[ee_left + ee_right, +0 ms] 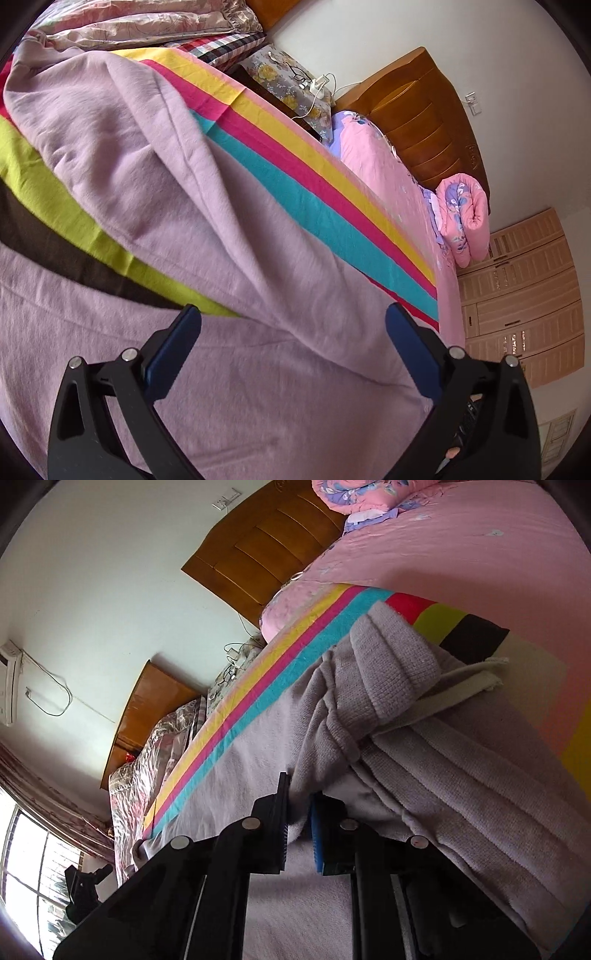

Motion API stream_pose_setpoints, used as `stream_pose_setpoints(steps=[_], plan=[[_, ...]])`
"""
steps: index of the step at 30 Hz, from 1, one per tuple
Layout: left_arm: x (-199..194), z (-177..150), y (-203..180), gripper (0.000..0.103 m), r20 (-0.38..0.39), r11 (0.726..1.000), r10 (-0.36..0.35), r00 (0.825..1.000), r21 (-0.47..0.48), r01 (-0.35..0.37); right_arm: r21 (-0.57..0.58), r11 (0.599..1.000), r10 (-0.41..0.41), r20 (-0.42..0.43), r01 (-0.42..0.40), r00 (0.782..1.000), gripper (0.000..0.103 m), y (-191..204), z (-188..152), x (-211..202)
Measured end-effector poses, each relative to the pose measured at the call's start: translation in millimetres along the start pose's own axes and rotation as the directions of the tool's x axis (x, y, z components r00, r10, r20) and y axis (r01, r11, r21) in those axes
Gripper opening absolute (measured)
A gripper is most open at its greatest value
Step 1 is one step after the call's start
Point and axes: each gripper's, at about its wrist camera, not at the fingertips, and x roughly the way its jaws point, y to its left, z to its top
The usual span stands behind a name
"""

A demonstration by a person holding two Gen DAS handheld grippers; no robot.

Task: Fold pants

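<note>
The pants (pixel 207 206), a lilac fleece pair, are lying across the striped blanket (pixel 295 192) on the bed (pixel 461 550), with the ribbed waistband (pixel 399 657) and its pale drawstring (pixel 461 690) bunching up in the right wrist view. The right hand-held gripper (pixel 299 812) is pinching a fold of the pants just below the waistband, jaws nearly closed with fabric between them. The left hand-held gripper (pixel 293 332) is hanging wide, jaws well apart, over the flat fleece with nothing between them; whether it is touching the cloth cannot be told. Risks as judged: the right grip is sitting on a thin bunched ridge, so a pull could be dragging the fabric out of the jaws, or could be lifting only the top layer and leaving the under layer behind. With only one side being held, the pants could be skewing and the fold line running crooked. The loose drawstring could be getting trapped inside the fold. The left jaws, closing low, could be catching the blanket along with the fleece and hauling both.
</note>
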Motion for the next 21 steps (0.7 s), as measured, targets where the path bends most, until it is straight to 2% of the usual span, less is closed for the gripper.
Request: stream_pose_setpoints(steps=[4, 7, 10, 12, 13, 15, 17, 21], plan=[[16, 22, -11, 0.083, -0.008, 1.000, 0.019, 1.000, -0.015, -0.019, 0.000, 1.000, 0.016, -0.013, -0.016, 1.000, 0.013, -4, 4, 2], [27, 34, -16, 0.078, -0.014, 0.995, 0.101, 0.995, -0.008, -0.101, 0.008, 1.000, 0.029, -0.019, -0.029, 0.999, 0.013, -6, 5, 2], [41, 42, -2, 0.072, -0.063, 0.984, 0.162, 0.985, -0.060, -0.166, 0.011, 0.999, 0.036, -0.024, -0.036, 0.999, 0.013, -10, 5, 3], [45, 44, 7, 0.068, -0.071, 0.981, 0.165, 0.984, -0.095, -0.171, 0.012, 0.999, 0.039, -0.029, -0.038, 0.999, 0.013, -12, 5, 4], [46, 45, 9, 0.064, -0.064, 0.981, 0.163, 0.985, -0.094, -0.168, 0.010, 0.999, 0.037, -0.031, -0.037, 0.999, 0.013, -12, 5, 4], [51, 50, 10, 0.024, -0.056, 0.985, 0.148, 0.987, -0.076, -0.152, 0.009, 0.999, 0.035, -0.035, -0.035, 0.999, 0.013, -12, 4, 4], [53, 53, 14, 0.005, -0.045, 0.986, 0.144, 0.989, -0.083, -0.148, 0.006, 0.999, 0.031, -0.039, -0.031, 0.999, 0.013, -10, 5, 4], [37, 53, 5, 0.005, 0.013, 0.993, 0.105, 0.994, -0.062, -0.104, -0.016, 1.000, 0.026, -0.057, -0.027, 0.998, 0.012, 11, 31, 5]])
